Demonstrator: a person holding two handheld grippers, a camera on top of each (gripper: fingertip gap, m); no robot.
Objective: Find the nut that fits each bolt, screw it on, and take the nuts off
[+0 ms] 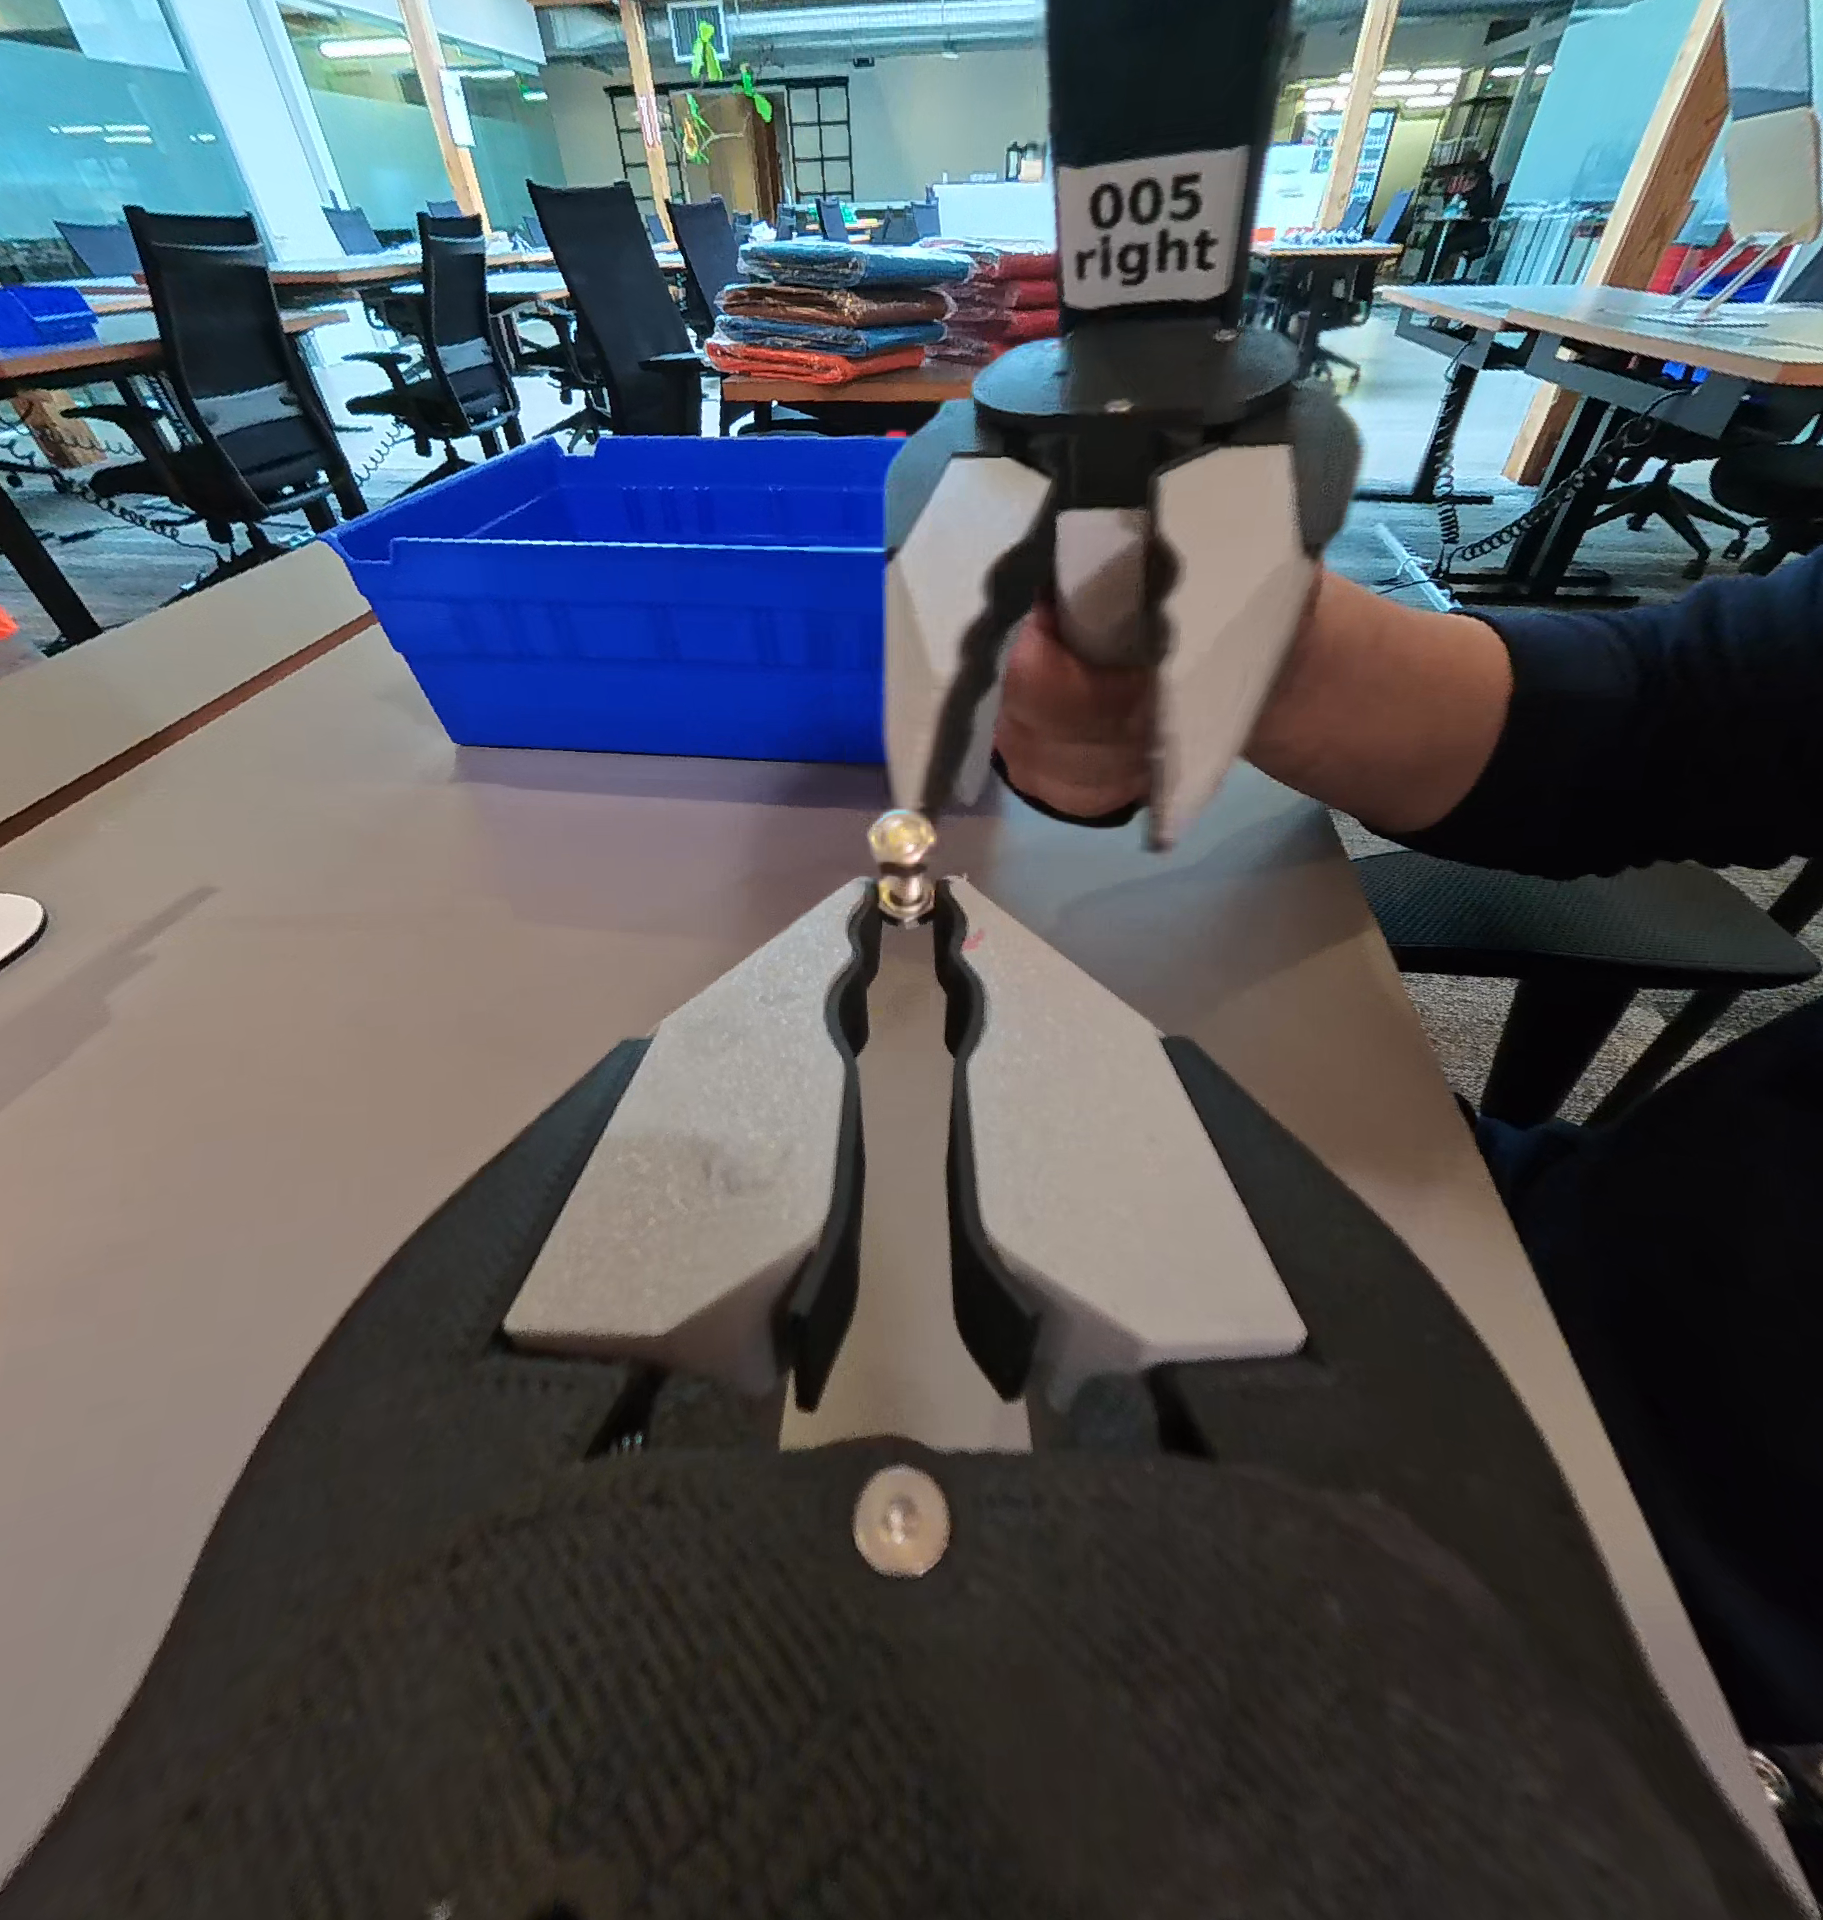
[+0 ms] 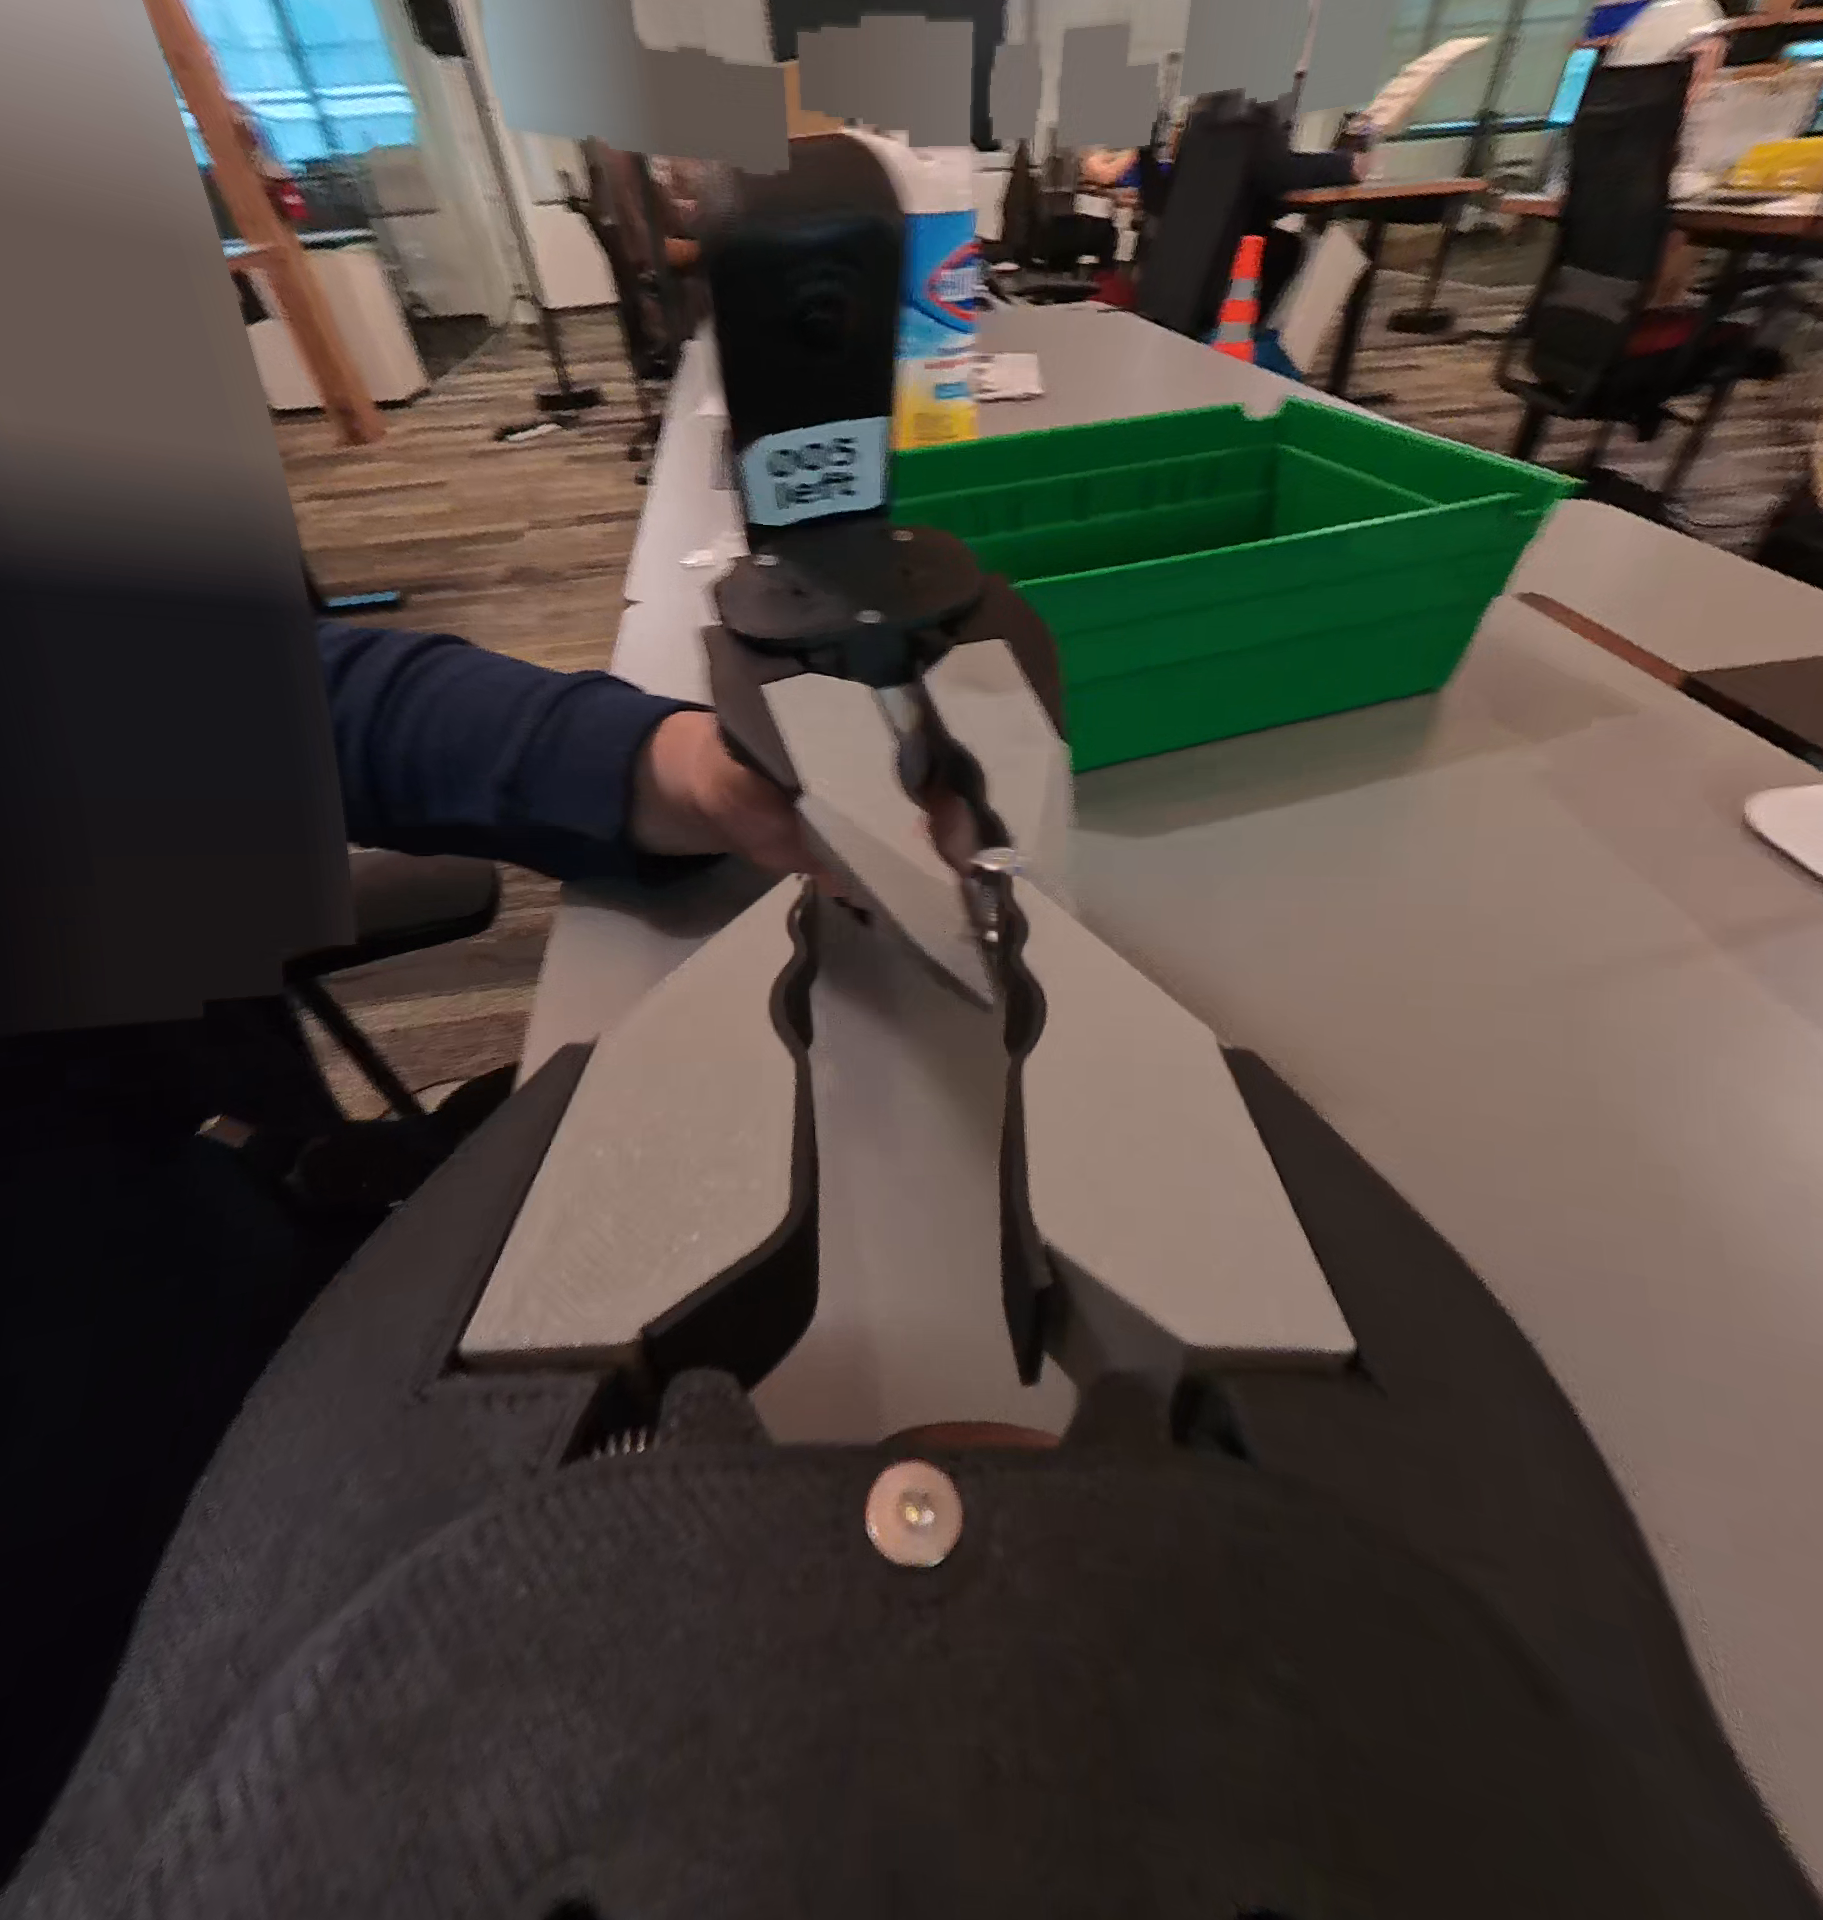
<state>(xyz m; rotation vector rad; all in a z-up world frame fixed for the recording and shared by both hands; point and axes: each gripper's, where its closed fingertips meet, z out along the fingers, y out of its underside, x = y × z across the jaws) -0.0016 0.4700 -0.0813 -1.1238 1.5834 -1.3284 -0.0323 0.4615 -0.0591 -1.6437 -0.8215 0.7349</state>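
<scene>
Bolt (image 1: pixel 902 868) over grey table (image 1: pixel 367 935), open-plan office

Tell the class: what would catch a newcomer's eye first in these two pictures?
Dead centre, a small silver bolt is pinched in the tips of the left gripper, while the right gripper comes down from above with its jaws apart, one fingertip by the bolt's top. Behind them sit two bright bins on the grey table: a blue bin and a green bin.

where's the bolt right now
The bolt is off the table, pinched at the fingertips of the left gripper in the middle of the left wrist view, with the open right gripper just above it.
</scene>
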